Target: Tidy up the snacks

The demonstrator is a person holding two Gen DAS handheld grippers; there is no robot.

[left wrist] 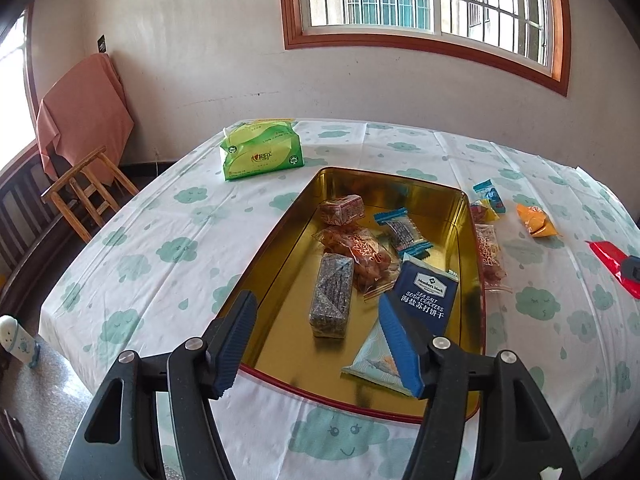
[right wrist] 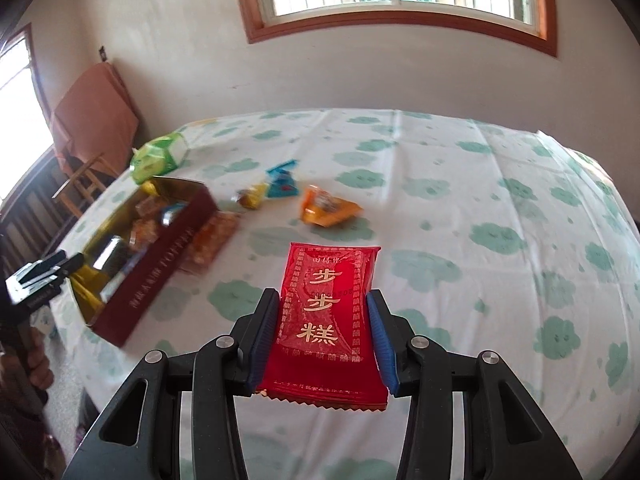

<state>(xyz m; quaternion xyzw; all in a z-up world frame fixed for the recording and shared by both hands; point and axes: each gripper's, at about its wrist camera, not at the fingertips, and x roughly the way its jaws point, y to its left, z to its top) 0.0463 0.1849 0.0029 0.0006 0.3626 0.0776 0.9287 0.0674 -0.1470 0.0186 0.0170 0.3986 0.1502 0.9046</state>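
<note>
A gold-lined tin [left wrist: 280,224] with a dark red outer wall [right wrist: 160,268] sits on the cloud-print tablecloth. Inside lie a grey speckled bar [left wrist: 332,296], a navy cracker packet [left wrist: 426,292], a pale blue packet [left wrist: 372,360] and several other wrapped snacks. My left gripper [left wrist: 316,300] hangs open over the tin's near end with nothing between its pads. My right gripper [right wrist: 323,295] is shut on a red packet with gold characters [right wrist: 326,312], lifted above the cloth to the right of the tin. That packet also shows at the far right of the left wrist view [left wrist: 608,268].
Loose on the cloth beyond the tin are an orange packet [right wrist: 326,208], a blue one [right wrist: 282,182], a small yellow one [right wrist: 252,196] and a clear red-printed one [left wrist: 490,256] against the tin's wall. A green tissue pack [left wrist: 262,152] lies at the far left. A wooden stool [left wrist: 86,192] stands beside the table.
</note>
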